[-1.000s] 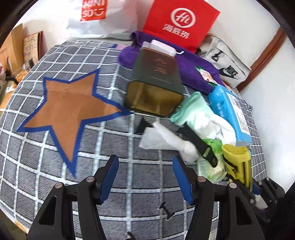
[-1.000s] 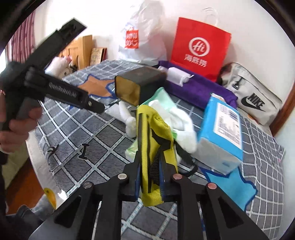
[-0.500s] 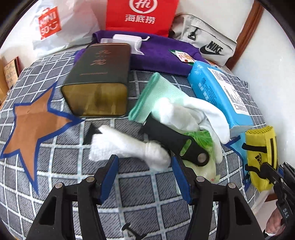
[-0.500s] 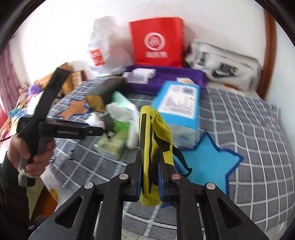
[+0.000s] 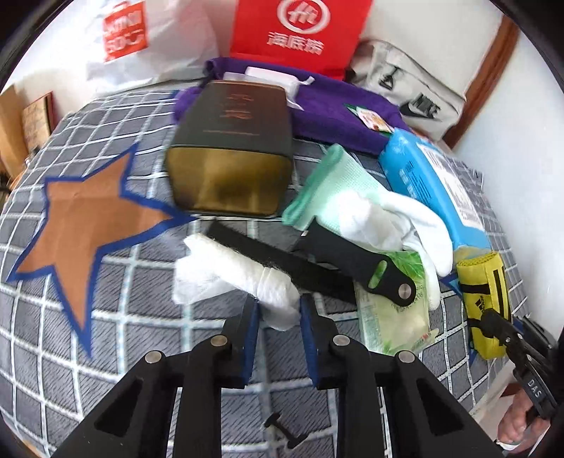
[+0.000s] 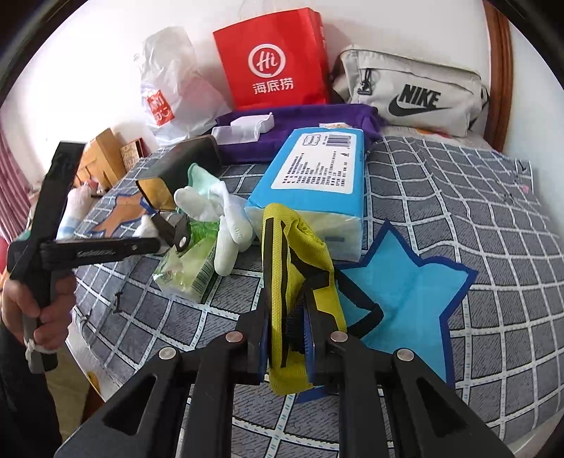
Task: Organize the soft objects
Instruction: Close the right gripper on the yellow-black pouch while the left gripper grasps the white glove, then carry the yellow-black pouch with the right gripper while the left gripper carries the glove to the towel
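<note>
The left gripper (image 5: 278, 317) is seen closing its jaws around the near end of a rolled white cloth (image 5: 239, 274) lying on the checked bedspread (image 5: 105, 352). A yellow pouch (image 6: 299, 282) is kept clamped in the right gripper (image 6: 287, 334), above the blue star patch (image 6: 416, 292).

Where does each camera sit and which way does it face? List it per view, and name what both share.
Left wrist: on the left gripper, looking down at the bed; its jaws are closing on a white cloth roll.
Right wrist: on the right gripper, facing the wall, clamping a yellow pouch; a hand shows at the left.
Shared: red bag, blue tissue pack, dark tin.
</note>
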`<state>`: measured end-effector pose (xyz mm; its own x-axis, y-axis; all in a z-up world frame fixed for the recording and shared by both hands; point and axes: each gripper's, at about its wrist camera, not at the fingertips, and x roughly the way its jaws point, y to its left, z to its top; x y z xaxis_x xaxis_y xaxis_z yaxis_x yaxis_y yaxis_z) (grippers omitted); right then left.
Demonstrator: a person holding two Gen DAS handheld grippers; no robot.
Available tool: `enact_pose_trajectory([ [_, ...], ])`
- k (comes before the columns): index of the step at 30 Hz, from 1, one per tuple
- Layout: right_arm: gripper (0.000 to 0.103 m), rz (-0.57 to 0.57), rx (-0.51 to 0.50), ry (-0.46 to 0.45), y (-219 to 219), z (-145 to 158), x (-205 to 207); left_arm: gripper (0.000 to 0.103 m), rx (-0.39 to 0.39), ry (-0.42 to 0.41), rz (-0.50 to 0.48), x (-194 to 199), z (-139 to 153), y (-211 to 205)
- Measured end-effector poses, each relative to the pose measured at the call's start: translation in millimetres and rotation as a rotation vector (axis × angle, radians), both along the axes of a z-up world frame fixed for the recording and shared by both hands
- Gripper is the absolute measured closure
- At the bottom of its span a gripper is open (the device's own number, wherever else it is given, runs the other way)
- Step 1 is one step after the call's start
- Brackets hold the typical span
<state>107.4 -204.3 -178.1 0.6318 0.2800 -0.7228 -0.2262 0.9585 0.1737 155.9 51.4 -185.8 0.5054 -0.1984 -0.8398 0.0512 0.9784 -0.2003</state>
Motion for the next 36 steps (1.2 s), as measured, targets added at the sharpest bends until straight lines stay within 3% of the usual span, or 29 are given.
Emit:
enact_pose_trajectory([
  [15,0.089,-0.027,0.054,-0.001,-4,23,-11,0.081,-0.023,-0.065,0.07,-35,29,27],
  [36,0.089,-0.024,0.046,-0.098,3,91,-23,0.081,-0.09,-0.173,0.085,-41,90,38],
])
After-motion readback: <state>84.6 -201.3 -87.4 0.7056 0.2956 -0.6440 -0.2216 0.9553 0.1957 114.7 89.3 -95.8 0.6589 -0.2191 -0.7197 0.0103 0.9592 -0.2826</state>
